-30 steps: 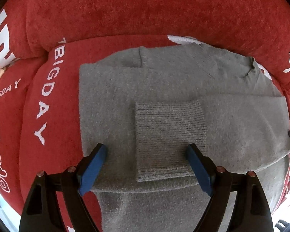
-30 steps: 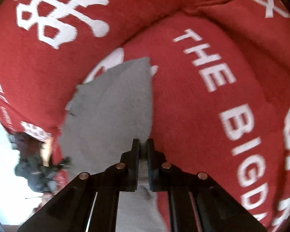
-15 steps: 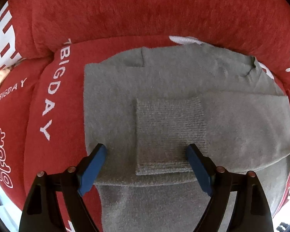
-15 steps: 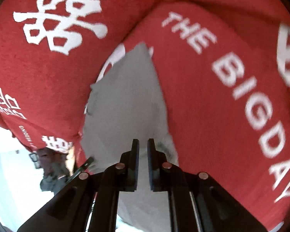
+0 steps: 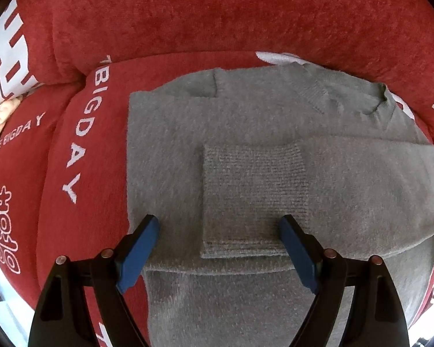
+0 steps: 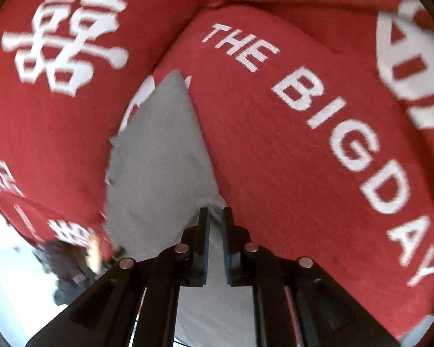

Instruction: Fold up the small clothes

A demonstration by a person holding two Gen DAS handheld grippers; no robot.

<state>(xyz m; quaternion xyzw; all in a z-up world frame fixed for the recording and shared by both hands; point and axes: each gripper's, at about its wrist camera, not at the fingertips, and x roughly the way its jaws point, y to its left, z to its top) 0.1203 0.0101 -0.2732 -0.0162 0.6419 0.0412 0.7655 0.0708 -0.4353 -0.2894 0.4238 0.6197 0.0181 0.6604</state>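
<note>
Item: grey sweater (image 5: 246, 121), spread flat on a red sofa cover (image 5: 188, 23) with white lettering, one sleeve (image 5: 347, 190) folded across the body so its ribbed cuff (image 5: 251, 196) lies mid-chest.

Left gripper (image 5: 218, 245): jaws wide, hanging straight over the cuff, holding nothing (apparently poised for the next fold).

Right gripper (image 6: 215, 222): at the sweater's edge in its own view; a narrow gap shows between the jaws, and no cloth appears pinched there.

Status: sleeve fold apparently in place; body folds remaining.
</note>
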